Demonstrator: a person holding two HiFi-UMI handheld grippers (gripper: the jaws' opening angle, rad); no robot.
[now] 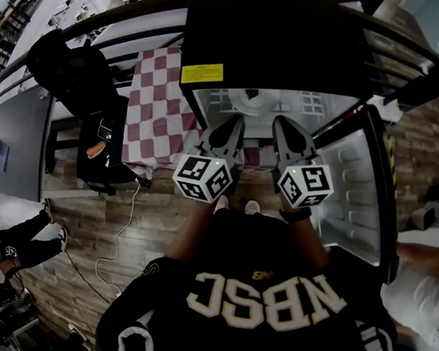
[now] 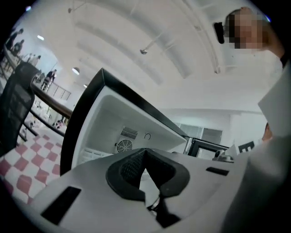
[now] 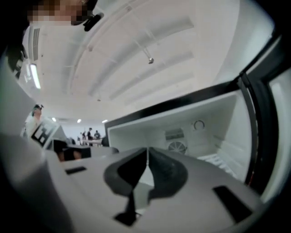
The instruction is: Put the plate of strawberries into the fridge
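In front of the open fridge point(image 1: 284, 49), I hold the left claw point(image 1: 233, 127) and right claw point(image 1: 282, 125) side by side, each clenched tight on nothing. A white plate point(image 1: 252, 100) sits inside the fridge, beyond both tips; what it carries is too small to tell.

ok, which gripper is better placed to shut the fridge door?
Right, probably: the open door stands just beside the right gripper, while the left gripper is farther over. Both are shut and empty.

Open black box-shaped fridge point(image 1: 283, 33) ahead of left gripper point(image 1: 232, 122) and right gripper point(image 1: 281, 122), round white plate point(image 1: 250, 103) inside, beyond their tips, glass-fronted fridge door point(image 1: 357, 188) right of right gripper, red-and-white checked table point(image 1: 158, 99) left of left gripper, black fabric chair point(image 1: 88, 98) farther left.
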